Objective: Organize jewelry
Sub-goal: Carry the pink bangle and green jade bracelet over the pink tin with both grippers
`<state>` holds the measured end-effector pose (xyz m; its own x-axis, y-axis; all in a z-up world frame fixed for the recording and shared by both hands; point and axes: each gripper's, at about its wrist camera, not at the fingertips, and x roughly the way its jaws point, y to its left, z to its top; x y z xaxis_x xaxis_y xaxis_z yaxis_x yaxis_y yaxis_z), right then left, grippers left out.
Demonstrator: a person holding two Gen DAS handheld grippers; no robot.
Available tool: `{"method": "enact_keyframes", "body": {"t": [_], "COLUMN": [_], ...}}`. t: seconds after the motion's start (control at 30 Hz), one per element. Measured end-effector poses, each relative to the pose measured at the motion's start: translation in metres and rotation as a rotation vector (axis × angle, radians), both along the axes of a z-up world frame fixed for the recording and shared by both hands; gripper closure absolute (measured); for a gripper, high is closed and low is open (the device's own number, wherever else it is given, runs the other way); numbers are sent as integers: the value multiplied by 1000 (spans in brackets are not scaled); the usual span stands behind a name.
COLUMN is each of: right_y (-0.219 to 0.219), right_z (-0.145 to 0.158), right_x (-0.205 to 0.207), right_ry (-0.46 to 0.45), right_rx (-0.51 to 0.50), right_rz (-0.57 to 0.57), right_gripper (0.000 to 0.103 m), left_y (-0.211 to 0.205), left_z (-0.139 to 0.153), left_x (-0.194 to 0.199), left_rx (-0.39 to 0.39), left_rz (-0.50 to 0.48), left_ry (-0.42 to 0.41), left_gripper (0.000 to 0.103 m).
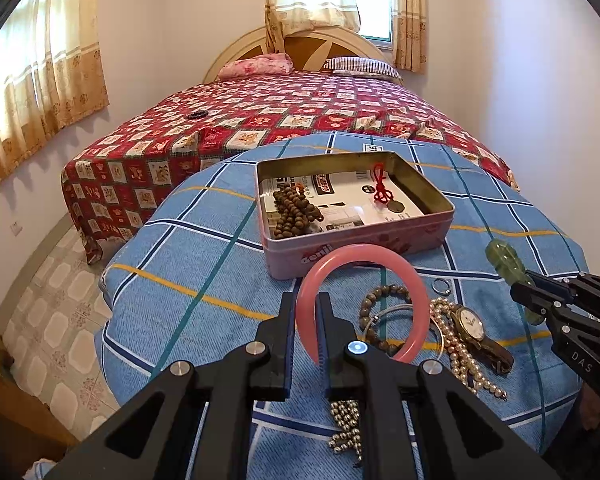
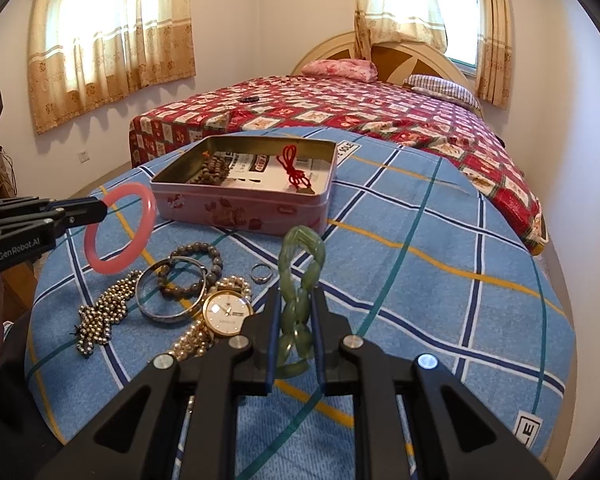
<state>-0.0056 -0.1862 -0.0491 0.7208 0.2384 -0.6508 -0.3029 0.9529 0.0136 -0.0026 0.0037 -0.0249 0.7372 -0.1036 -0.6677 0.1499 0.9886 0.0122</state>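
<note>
Left gripper (image 1: 305,312) clamps the pink bangle (image 1: 362,300) by its rim, rigid, slick, probably brittle; right gripper (image 2: 296,312) pinches the green link bracelet (image 2: 300,280), floppy, likely heavy, 2 pieces bound for the tin (image 1: 440,204).

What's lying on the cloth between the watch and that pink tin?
A brown bead bracelet, overlapped by a silver bangle, and a small silver ring lie between the watch and the tin, clearest in the right wrist view.

The left gripper (image 1: 305,312) hides part of the gold bead chain (image 1: 346,428). The watch (image 2: 227,312) covers part of the pearl necklace (image 2: 192,340). A small dark object (image 1: 197,115) on the bed is too small to identify.
</note>
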Motion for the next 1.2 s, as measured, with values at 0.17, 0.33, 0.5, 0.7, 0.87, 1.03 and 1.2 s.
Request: {"method": "enact_keyframes", "body": {"t": [0.17,0.33,0.5,0.7,0.87,1.03,1.2], "right_y": [0,6,12,20,26,32,36], "right_z": [2,13,26,36,40,41,43], "right_x": [9,17,28,43,55,65,76], "right_ry": [0,-22,-47,-71,-78,-79,-80], "right_rx": [-1,-10,-25,-43,-51,-58,-64], "right_rz": [1,19,36,56,70,80,83], "right_gripper": [86,86,86,86,86,86,86], "left_y": [0,1,-2,-5,-6,-4,-2], "left_z": [3,13,25,31,31,30,30], "left_x": [8,19,30,44,57,69,81], "left_rx": [9,16,32,51,55,65,77], "left_rz": [-4,-14,-25,-34,-31,-29,-25], "left_ry": [-7,-28,-59,-70,-64,-59,-57], "left_gripper": [94,94,94,94,94,94,94]}}
